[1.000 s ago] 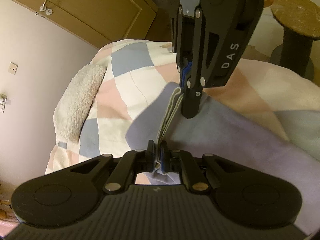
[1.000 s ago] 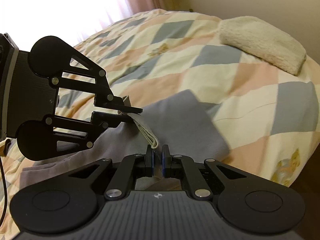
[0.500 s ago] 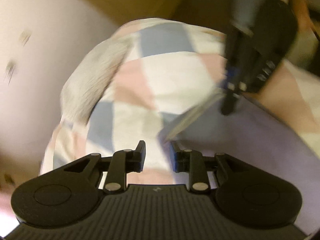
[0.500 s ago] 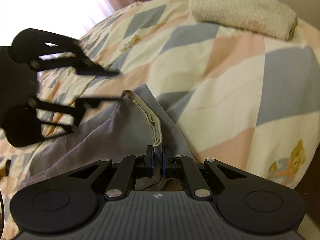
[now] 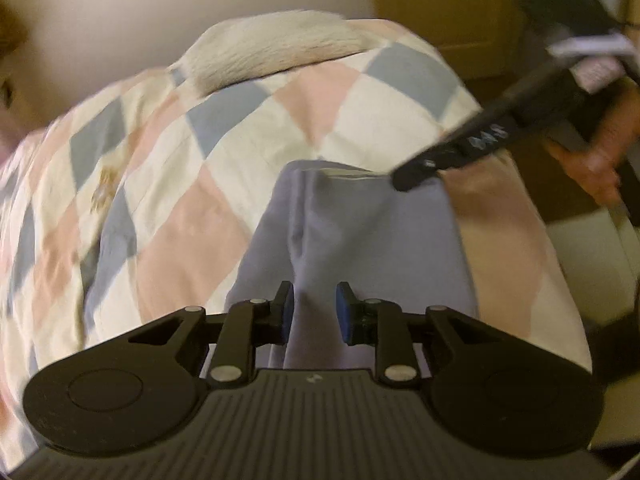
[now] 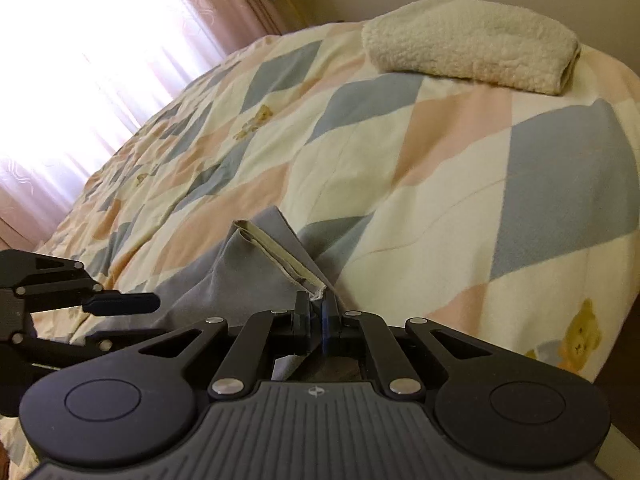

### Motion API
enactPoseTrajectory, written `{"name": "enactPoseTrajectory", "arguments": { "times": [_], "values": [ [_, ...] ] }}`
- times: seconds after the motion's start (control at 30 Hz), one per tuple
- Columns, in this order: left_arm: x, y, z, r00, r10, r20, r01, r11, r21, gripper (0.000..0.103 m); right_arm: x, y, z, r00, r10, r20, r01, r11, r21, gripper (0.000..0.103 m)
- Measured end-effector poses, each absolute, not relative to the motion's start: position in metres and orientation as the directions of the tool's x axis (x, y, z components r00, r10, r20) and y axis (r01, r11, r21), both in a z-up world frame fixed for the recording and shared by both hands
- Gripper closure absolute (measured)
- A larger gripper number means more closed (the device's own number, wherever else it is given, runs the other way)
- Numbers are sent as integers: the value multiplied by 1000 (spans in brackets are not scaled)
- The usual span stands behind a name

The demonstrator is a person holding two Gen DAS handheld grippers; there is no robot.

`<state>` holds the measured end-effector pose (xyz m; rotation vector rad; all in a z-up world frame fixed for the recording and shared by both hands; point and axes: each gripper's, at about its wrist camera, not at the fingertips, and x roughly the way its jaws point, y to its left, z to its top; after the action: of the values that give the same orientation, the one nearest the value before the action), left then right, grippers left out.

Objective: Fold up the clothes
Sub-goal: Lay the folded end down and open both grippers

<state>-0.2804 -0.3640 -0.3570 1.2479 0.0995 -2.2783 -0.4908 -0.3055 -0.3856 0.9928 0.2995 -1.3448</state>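
right gripper pinches grey garment's hem

Left gripper jaws apart — right gripper clamped.

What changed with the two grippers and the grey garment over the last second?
The left gripper let go of the grey garment's hemmed edge, swung off it and rolled; its jaws have just been closing a little and now stand apart over a ridge of the cloth, not pinching it. The right gripper stayed shut on the hem and carried it down toward the quilt. The cream blanket has not moved.
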Motion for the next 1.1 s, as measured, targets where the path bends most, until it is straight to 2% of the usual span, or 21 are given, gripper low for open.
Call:
{"name": "enactPoseTrajectory", "arguments": {
  "times": [0.13, 0.2, 0.27, 0.47, 0.63, 0.67, 0.7, 0.83, 0.9, 1.03, 1.07, 1.1],
  "values": [
    [-278, -369, -362, -378, -479, -793, 593, -782, 190, 86, -488, -306, -396, 251, -663, -705, 897, -114, 427, 96],
    [-271, -365, -357, -363, -502, -785, 628, -754, 192, 86, -489, -309, -391, 248, -654, -715, 906, -104, 410, 82],
    [-261, -358, -350, -352, -516, -781, 650, -735, 193, 86, -489, -309, -377, 202, -681, -704, 930, -92, 356, 72],
    [-234, -342, -346, -307, -521, -797, 695, -695, 187, 86, -475, -338, -350, 294, -704, -646, 949, 138, 282, 73],
    [-215, -341, -351, -270, -532, -803, 747, -642, 174, 86, -456, -367, -358, 365, -644, -673, 931, 261, 255, 72],
    [-212, -341, -352, -259, -536, -803, 758, -629, 175, 86, -452, -372, -361, 370, -631, -682, 929, 275, 249, 80],
    [-208, -340, -353, -249, -540, -804, 768, -616, 175, 86, -449, -375, -365, 372, -623, -688, 927, 288, 241, 100],
    [-190, -334, -352, -226, -552, -803, 800, -576, 170, 86, -445, -371, -365, 322, -675, -664, 944, 281, 172, 103],
    [-183, -330, -353, -214, -554, -804, 808, -563, 173, 86, -449, -370, -366, 287, -700, -654, 957, 242, 161, 103],
    [-171, -324, -357, -175, -553, -815, 814, -547, 196, 86, -444, -378, -386, 217, -660, -719, 974, 197, 112, 102],
    [-168, -322, -356, -172, -554, -814, 813, -546, 200, 86, -444, -379, -389, 199, -655, -729, 978, 180, 106, 100],
    [-165, -320, -354, -172, -558, -812, 812, -547, 205, 86, -446, -377, -386, 185, -665, -723, 982, 153, 111, 89]
  ]
}}
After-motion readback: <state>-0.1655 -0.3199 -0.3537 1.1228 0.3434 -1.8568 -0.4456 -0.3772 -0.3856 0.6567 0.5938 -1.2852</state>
